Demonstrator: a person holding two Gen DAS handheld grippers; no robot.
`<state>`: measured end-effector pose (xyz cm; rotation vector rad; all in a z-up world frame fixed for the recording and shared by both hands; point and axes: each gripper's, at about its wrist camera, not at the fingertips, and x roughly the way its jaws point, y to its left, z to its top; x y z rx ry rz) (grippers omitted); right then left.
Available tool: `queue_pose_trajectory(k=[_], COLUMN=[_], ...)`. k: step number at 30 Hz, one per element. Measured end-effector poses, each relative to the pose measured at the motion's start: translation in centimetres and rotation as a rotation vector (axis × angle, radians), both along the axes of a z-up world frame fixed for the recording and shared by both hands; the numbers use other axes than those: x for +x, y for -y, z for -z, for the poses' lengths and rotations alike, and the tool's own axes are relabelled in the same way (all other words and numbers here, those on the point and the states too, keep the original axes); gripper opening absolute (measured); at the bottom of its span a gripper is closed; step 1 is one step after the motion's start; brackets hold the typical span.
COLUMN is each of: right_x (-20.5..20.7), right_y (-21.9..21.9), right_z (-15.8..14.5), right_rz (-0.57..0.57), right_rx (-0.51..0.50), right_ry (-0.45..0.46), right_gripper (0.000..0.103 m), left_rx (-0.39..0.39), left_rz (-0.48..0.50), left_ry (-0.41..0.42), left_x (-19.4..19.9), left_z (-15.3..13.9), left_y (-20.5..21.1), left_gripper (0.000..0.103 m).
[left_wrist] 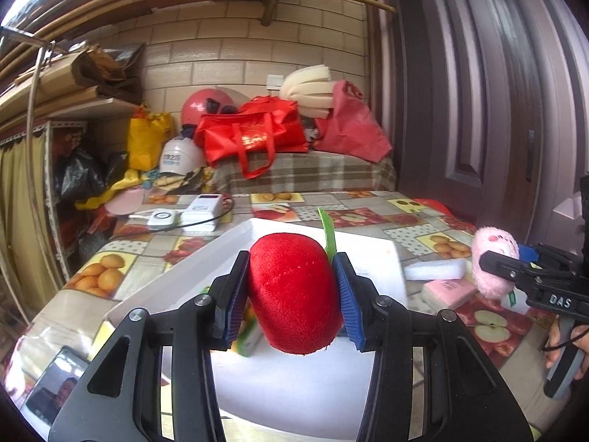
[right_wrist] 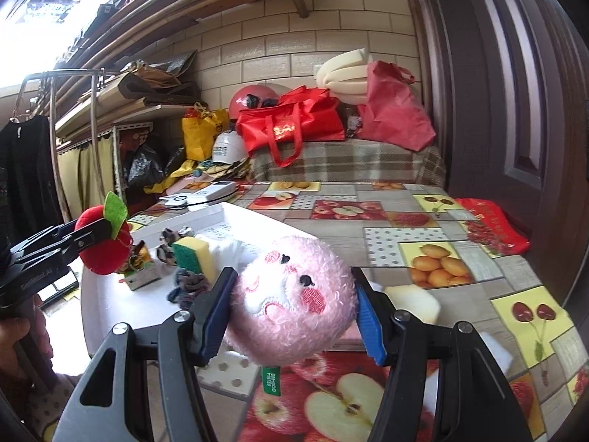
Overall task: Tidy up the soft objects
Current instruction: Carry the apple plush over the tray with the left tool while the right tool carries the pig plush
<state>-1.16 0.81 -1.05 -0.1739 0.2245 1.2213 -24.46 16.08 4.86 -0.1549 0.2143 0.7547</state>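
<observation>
While the person stands at the counter with its fruit-print cloth, the left tongs are held level over the white tray, clenched on a red plush apple whose green leaf sticks up. In the tray, below and beside the apple, lie a yellow-green sponge and some small striped cloth pieces. Further right, the right tongs reach forward just past the tray's edge, above the cloth, squeezing a pink fluffy plush face between blue pads; a white foam block and a pink packet rest on the counter beneath.
</observation>
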Motion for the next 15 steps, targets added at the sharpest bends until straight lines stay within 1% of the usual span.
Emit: queue_pose_trajectory(k=[3,6,9,12,15], right_x=[-1.5,-3.1,-4.4,-5.7,-6.4], right_y=[-1.9,-4.1,-6.0,-7.3,-8.4], right_z=[0.2,0.6,1.0,1.3,1.5], right_rz=[-0.072,-0.155,-0.210,-0.246,-0.284], right_rx=[-0.027,-0.058,-0.078,-0.091,-0.119], right_ry=[-0.017,-0.048,-0.068,-0.057,-0.052], right_gripper=[0.061,0.061,0.061,0.061,0.061], left_rx=[-0.036,-0.066,-0.056,-0.051,-0.062], left_rz=[-0.040,-0.051,-0.045,-0.037,-0.032], left_ry=[0.006,0.016,-0.009,-0.032,-0.050], left_x=[-1.0,-1.4,-0.9,-0.6,-0.2], left_z=[0.3,0.6,0.8,0.9,1.0], left_y=[-1.5,-2.3,-2.0,-1.9,-2.1], left_gripper=[0.045,0.045,0.045,0.045,0.045])
